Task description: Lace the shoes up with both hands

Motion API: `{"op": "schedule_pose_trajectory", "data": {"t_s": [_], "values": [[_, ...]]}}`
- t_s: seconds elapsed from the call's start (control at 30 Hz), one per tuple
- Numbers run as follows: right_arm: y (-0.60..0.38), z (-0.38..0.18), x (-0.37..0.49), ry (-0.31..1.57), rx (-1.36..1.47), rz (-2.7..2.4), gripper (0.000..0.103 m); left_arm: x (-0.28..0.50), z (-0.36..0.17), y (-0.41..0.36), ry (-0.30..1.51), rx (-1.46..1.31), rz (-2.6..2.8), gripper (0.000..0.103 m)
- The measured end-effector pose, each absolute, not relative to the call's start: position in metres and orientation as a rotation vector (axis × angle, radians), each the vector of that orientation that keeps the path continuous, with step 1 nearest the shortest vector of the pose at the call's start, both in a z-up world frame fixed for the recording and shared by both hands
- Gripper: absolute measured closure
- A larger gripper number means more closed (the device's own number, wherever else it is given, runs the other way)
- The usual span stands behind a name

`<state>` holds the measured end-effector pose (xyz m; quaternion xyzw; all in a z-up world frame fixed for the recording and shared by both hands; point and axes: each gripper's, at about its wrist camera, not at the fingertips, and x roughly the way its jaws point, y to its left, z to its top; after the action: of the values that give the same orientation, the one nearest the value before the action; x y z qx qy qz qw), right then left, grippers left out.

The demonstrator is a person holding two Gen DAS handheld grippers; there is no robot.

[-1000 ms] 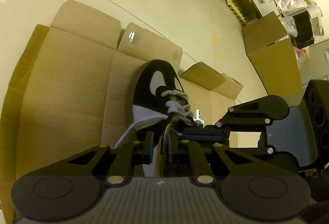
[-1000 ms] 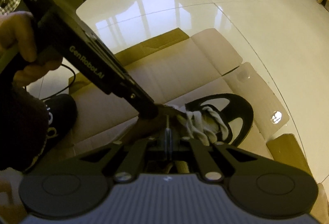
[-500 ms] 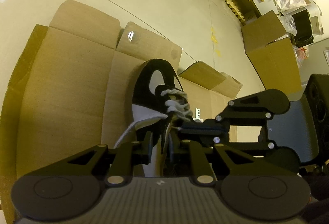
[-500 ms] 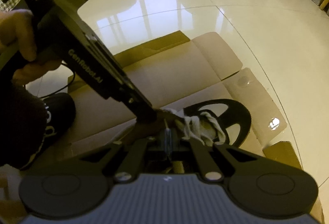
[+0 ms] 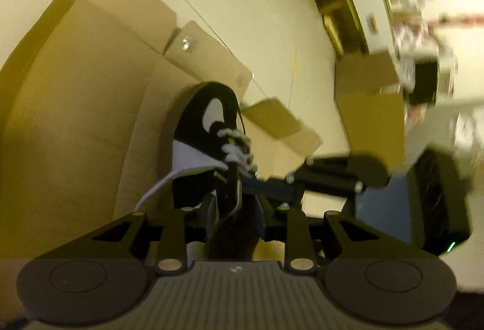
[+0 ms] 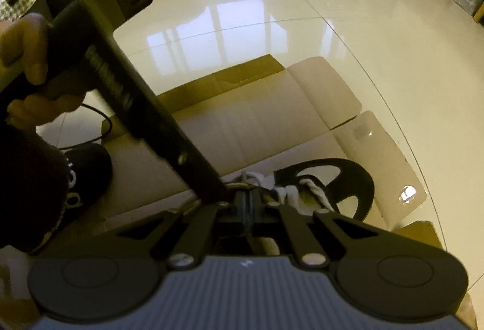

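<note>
Between the opening jaws of the left hand-held gripper [image 5: 237,206] stands the black-and-white lace-up shoe [image 5: 208,145] on flattened brown cardboard [image 5: 75,118]; the right hand-held gripper [image 6: 248,203], pressed together, should keep its white lace [image 6: 290,194] taut.

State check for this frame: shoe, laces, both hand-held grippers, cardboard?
Shoe: black and white, lying on the cardboard.
Laces: threaded, not tied; one loose end trails.
Left hand-held gripper: jaws opening, shoe collar between them.
Right hand-held gripper: shut at the laces.
Cardboard: flattened on the floor.
</note>
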<state>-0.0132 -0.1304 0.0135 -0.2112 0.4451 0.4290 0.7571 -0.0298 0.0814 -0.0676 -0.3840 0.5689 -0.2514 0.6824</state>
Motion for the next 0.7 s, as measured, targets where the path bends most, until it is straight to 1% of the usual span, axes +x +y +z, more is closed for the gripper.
{"op": "schedule_pose_trajectory", "data": {"t_s": [0.13, 0.23, 0.3, 0.33, 0.37, 0.4, 0.53, 0.7], "values": [[-0.13, 0.013, -0.013, 0.971, -0.457, 0.933, 0.1, -0.031, -0.088, 0.087, 1.287, -1.061, -0.462, 0.076], [-0.13, 0.013, -0.012, 0.972, -0.454, 0.931, 0.1, -0.033, -0.098, 0.086, 1.289, -1.137, -0.409, 0.081], [-0.13, 0.013, -0.012, 0.973, -0.446, 0.928, 0.1, -0.034, -0.102, 0.086, 1.277, -1.193, -0.383, 0.086], [-0.131, 0.013, -0.012, 0.973, -0.444, 0.926, 0.1, -0.035, -0.103, 0.086, 1.272, -1.205, -0.373, 0.086], [-0.132, 0.013, -0.012, 0.974, -0.44, 0.924, 0.1, -0.035, -0.103, 0.086, 1.268, -1.208, -0.37, 0.089], [-0.133, 0.013, -0.012, 0.976, -0.435, 0.922, 0.1, -0.035, -0.103, 0.086, 1.258, -1.226, -0.366, 0.098], [-0.135, 0.012, -0.012, 0.979, -0.421, 0.92, 0.1, -0.038, -0.114, 0.092, 1.26, -1.334, -0.331, 0.1], [-0.134, 0.012, -0.012, 0.98, -0.418, 0.913, 0.099, -0.036, -0.11, 0.09, 1.25, -1.284, -0.323, 0.102]]}}
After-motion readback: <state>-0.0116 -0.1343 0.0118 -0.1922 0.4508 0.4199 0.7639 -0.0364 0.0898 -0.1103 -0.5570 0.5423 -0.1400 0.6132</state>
